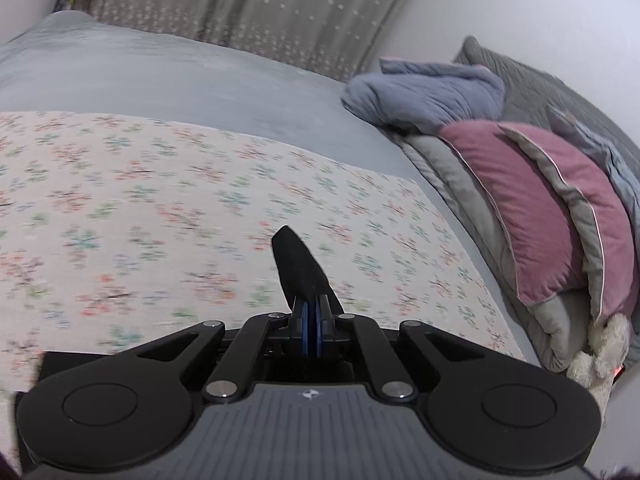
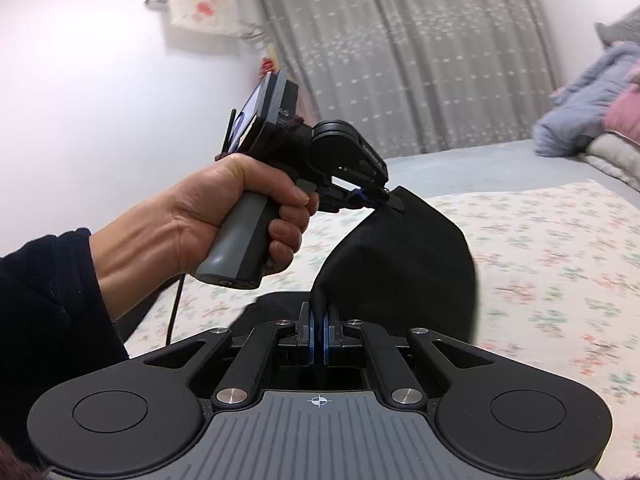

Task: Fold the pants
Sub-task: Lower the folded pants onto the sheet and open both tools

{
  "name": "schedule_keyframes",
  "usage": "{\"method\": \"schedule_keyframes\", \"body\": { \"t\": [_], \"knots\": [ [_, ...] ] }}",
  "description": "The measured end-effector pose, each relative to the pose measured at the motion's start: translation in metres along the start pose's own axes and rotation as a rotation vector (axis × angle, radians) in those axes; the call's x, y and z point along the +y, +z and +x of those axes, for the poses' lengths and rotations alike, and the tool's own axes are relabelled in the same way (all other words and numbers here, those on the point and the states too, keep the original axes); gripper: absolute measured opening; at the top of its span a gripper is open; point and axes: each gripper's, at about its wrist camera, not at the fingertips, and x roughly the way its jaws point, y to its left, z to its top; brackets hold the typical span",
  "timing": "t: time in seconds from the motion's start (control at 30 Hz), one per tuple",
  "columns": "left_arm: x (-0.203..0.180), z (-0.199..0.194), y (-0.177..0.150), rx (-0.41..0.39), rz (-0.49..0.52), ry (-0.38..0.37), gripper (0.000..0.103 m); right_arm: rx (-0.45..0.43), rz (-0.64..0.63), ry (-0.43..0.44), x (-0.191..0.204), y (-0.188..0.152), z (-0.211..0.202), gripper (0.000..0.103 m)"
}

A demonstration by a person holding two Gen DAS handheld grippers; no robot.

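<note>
While both tools hang above the bed, each has its blue pads pressed together on black cloth: the right gripper (image 2: 319, 334) pinches a fold of the black pants (image 2: 404, 264) at the near bottom of its own view, and the left gripper (image 1: 311, 320) clamps another edge of the same garment, a dark tip poking up past its fingers. From the right wrist, the left hand (image 2: 236, 216) wraps the grey handle, and the pants sag in a curved sling between the two grips, lifted clear of the floral sheet (image 1: 160, 200). Beyond that sheet lies the grey bedspread (image 1: 180, 68), then pink pillows (image 1: 532, 204) and a blue-grey blanket (image 1: 432, 96) piled at the right, with the patterned curtain (image 2: 420, 52) farthest back.
</note>
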Motion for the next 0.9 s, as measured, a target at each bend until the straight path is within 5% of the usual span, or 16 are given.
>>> {"method": "schedule_keyframes", "body": {
  "t": [0.3, 0.5, 0.63, 0.9],
  "knots": [
    [0.104, -0.04, -0.012, -0.058, -0.096, 0.037, 0.0, 0.111, -0.167, 0.083, 0.083, -0.016, 0.081, 0.003],
    [0.167, -0.032, -0.041, -0.01, -0.209, 0.108, 0.0, 0.224, -0.285, 0.105, 0.11, -0.046, 0.121, 0.003],
    [0.176, -0.038, -0.046, -0.03, -0.235, 0.105, 0.0, 0.226, -0.402, 0.107, 0.125, -0.063, 0.122, 0.003],
    [0.18, -0.031, -0.068, -0.012, -0.183, 0.187, 0.0, 0.285, -0.396, 0.126, 0.131, -0.075, 0.129, 0.012]
  ]
}}
